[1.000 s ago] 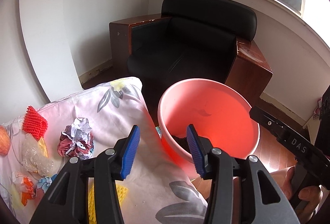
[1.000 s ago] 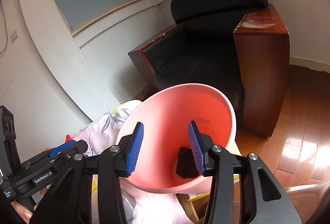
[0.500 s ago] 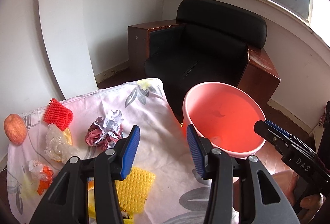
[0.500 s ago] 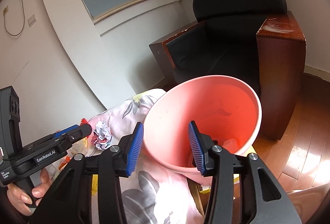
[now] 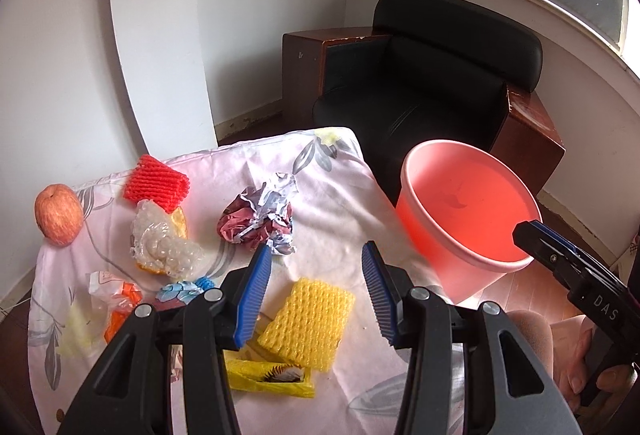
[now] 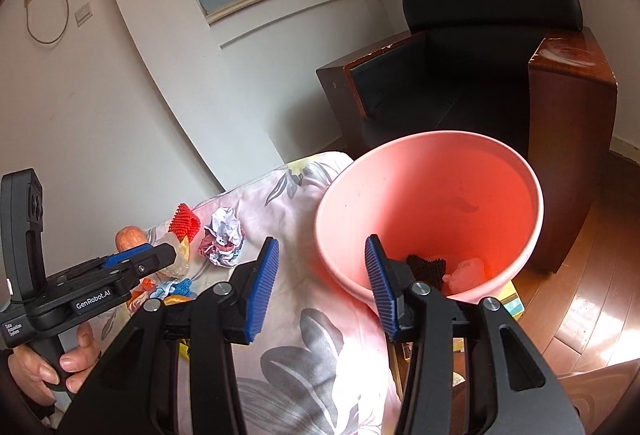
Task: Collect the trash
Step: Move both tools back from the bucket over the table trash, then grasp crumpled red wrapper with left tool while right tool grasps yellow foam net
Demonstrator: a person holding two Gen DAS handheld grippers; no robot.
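The left gripper (image 5: pixel 316 289) has its jaws spread and empty above a yellow foam net sleeve (image 5: pixel 308 323). The right gripper (image 6: pixel 320 287), also spread, straddles the near wall of the pink plastic bucket (image 6: pixel 400 195).

The pink bucket (image 6: pixel 428 211) looks like smooth plastic, kinda semi-matt. The surface wears a soft floral cloth (image 5: pixel 340 195), a bit wrinkly. Left of the bucket there's a crumpled foil-paper ball (image 5: pixel 258 217), shiny and creased, a red foam net sleeve (image 5: pixel 156 187) and a yellow one (image 5: pixel 308 321), both spongy and rough-textured. The armchair (image 6: pixel 480 47) behind the bucket is black leather-ish with glossy wood sides. Floor (image 6: pixel 592 275) is polished wood.
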